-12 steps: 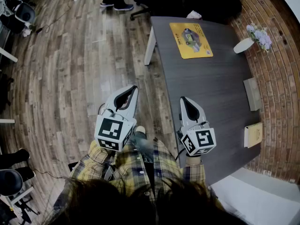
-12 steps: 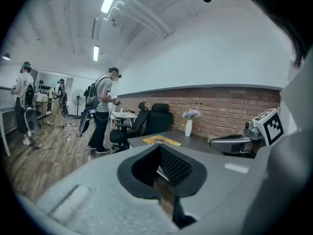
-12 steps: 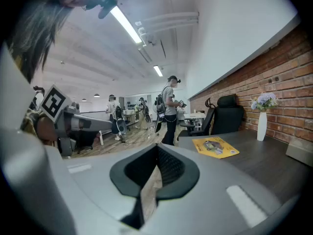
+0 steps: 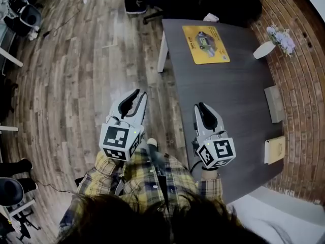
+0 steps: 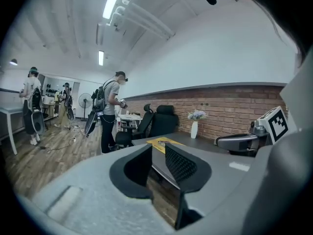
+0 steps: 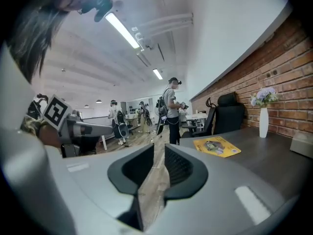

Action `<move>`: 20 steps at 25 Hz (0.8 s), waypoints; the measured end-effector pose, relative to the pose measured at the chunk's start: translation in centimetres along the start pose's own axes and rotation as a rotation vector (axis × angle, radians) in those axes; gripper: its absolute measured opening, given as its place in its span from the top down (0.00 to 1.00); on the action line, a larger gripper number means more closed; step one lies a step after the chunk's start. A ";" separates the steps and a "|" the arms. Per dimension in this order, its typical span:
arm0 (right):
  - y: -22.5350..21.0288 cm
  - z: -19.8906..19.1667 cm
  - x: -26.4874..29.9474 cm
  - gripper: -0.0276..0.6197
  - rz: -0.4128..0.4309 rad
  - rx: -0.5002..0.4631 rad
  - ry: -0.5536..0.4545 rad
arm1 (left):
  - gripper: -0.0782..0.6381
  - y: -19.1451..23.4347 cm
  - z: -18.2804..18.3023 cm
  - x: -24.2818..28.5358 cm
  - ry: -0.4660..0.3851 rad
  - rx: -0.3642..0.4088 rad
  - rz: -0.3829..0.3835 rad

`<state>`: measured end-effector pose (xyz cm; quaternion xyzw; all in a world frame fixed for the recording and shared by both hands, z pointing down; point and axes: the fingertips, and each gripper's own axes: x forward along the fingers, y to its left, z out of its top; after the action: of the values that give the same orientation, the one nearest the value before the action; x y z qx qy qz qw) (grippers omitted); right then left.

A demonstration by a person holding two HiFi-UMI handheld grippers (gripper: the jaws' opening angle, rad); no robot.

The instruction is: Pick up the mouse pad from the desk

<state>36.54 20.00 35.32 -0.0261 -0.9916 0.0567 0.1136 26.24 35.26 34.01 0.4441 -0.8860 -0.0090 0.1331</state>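
**Editor:** Where is the mouse pad?

**Photographer:** The yellow mouse pad [image 4: 205, 44] lies flat at the far end of the dark grey counter [image 4: 238, 100], close to its far left corner. It is well apart from both tools and nothing touches it.

**Editor:** And the person's two tools?

**Photographer:** The left hand-held gripper [image 4: 137, 96] hangs over the wooden floor [image 4: 76, 85], just beside the counter's left edge. Its jaws stand a little apart, with nothing between them. The right hand-held gripper [image 4: 202, 107] sits above the counter's near left part, jaws drawn almost together and empty. Both point toward the far end, tipped slightly down.

**Editor:** What else shows on the counter?

**Photographer:** A white vase [image 4: 264, 49] of pale flowers stands at the far right by the brick wall [image 4: 299, 85]. A grey block [image 4: 274, 101] and a pale book-like item [image 4: 274, 149] lie along the right edge. I cannot tell what either of those two is.

**Editor:** And the surroundings?

**Photographer:** A black office chair [image 5: 161, 119] stands behind the counter's far end, and people stand farther off in the room.
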 end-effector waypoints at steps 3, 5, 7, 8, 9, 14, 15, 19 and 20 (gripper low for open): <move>-0.3 -0.1 0.2 0.78 0.009 0.019 0.002 | 0.71 1.1 -0.3 0.2 0.004 -0.022 0.023; -0.4 -0.2 0.8 0.73 0.019 0.029 0.009 | 0.63 1.9 -0.4 0.4 0.008 -0.028 0.041; -0.4 -0.4 1.6 0.66 0.034 0.042 0.017 | 0.59 2.4 -0.5 0.6 0.016 -0.027 0.058; -0.5 -0.5 2.0 0.63 0.040 0.046 0.021 | 0.57 2.6 -0.7 0.8 0.020 -0.025 0.063; -0.5 -0.6 2.5 0.60 0.044 0.048 0.025 | 0.56 2.8 -0.8 1.1 0.024 -0.022 0.065; -1.1 -0.6 5.2 0.54 0.042 0.054 0.034 | 0.51 4.4 -0.8 3.2 0.029 -0.016 0.053; -1.4 -0.4 5.8 0.53 0.036 0.058 0.035 | 0.51 4.9 -0.6 3.9 0.029 -0.017 0.049; -2.7 0.5 9.0 0.51 0.008 0.060 0.033 | 0.47 7.7 0.3 7.0 0.031 -0.015 0.035; -3.0 0.8 10.0 0.50 0.000 0.061 0.031 | 0.46 8.5 0.6 7.9 0.031 -0.010 0.030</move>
<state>26.51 17.57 37.16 -0.0234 -0.9875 0.0866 0.1296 14.91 34.14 36.37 0.4300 -0.8904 -0.0047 0.1494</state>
